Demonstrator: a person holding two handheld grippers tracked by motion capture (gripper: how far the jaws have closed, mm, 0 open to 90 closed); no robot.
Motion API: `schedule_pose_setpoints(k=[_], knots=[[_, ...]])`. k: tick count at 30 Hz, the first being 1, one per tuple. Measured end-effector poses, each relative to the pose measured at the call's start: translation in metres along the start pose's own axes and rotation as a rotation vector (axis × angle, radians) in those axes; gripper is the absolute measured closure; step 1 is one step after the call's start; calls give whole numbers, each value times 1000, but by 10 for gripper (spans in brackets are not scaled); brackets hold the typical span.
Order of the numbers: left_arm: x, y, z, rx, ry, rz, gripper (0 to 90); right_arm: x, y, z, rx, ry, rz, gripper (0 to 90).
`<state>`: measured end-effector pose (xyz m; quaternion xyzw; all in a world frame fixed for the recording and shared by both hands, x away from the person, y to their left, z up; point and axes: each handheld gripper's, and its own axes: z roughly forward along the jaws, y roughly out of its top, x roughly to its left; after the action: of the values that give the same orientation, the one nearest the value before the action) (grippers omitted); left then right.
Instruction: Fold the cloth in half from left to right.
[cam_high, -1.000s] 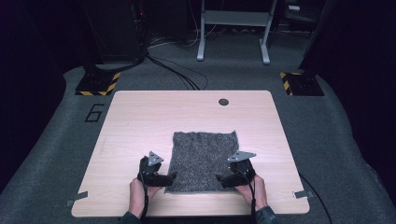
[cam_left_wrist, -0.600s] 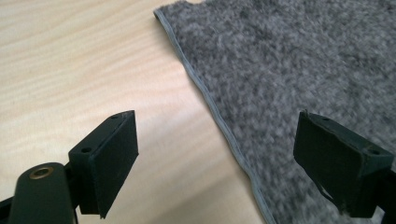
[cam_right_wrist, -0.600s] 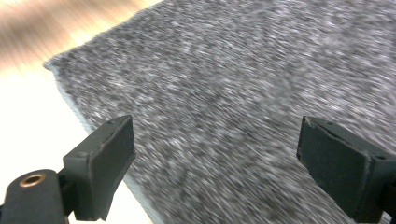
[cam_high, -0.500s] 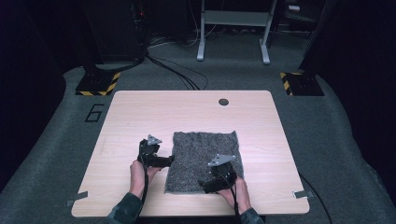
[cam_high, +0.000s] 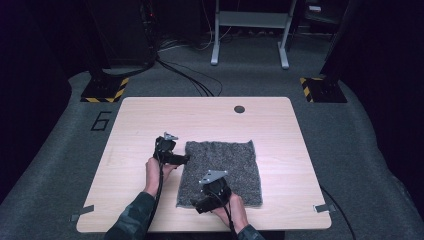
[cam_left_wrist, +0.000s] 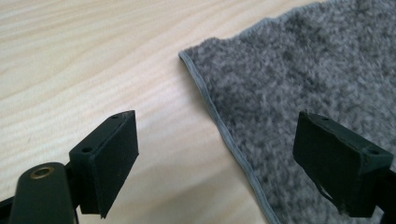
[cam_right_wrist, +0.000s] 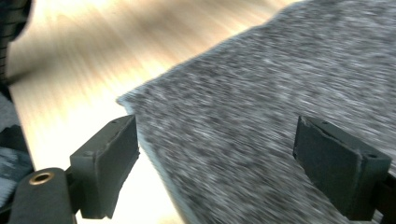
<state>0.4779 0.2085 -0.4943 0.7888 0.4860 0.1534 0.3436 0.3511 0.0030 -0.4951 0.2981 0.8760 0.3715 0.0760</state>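
Both hands (cam_high: 159, 170) low, grippers angled toward grey towel (cam_high: 235, 160)

A rough, fuzzy grey cloth (cam_high: 220, 172) lies on the smooth, matt wooden table (cam_high: 200, 120).

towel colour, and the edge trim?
Mottled grey towel, with a plain lighter grey hem; the left gripper view shows it best.

Camouflage sleeve (cam_high: 131, 216); black claws carry grey 3-cornered plates.
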Motion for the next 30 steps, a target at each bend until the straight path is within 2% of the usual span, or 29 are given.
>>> schedule_pose_setpoints(k=[2,3,5,6,11,12,13,16,17,19,20,22,23,24,28,29,30], knots=[[4,5,7,0,0,-14,153,7,3,5,3,4,-10,153],[6,7,9,11,-6,-5,157,10,4,8,7,7,-12,162],[6,10,14,1,2,-17,172,16,6,13,4,-3,-28,195],[7,11,16,2,4,-8,183,19,8,15,-3,6,-33,209],[9,17,26,4,19,-10,257,30,13,27,-2,-4,-56,337],[9,17,26,4,19,-10,277,30,13,27,-2,-4,-56,337],[10,17,31,-4,25,-14,293,33,13,30,-5,-5,-66,391],[11,18,36,-9,22,-35,335,36,13,34,0,-9,-67,460],[11,18,37,-1,19,-24,346,36,13,35,9,-4,-82,479],[10,18,41,0,29,-27,379,38,12,38,2,-14,-62,531],[10,19,42,16,23,-16,392,37,11,39,10,-14,-69,549],[9,19,43,13,29,-20,424,36,10,40,12,-10,-71,568],[7,19,44,14,33,-4,444,37,9,40,36,-7,-62,601],[6,20,45,10,37,0,464,38,8,42,22,-15,-51,614],[2,20,45,14,49,26,549,38,8,42,27,-23,-65,665],[-1,21,46,19,60,47,583,38,7,41,34,-23,-68,703],[-3,21,46,22,55,55,612,38,7,41,27,-27,-61,721]])
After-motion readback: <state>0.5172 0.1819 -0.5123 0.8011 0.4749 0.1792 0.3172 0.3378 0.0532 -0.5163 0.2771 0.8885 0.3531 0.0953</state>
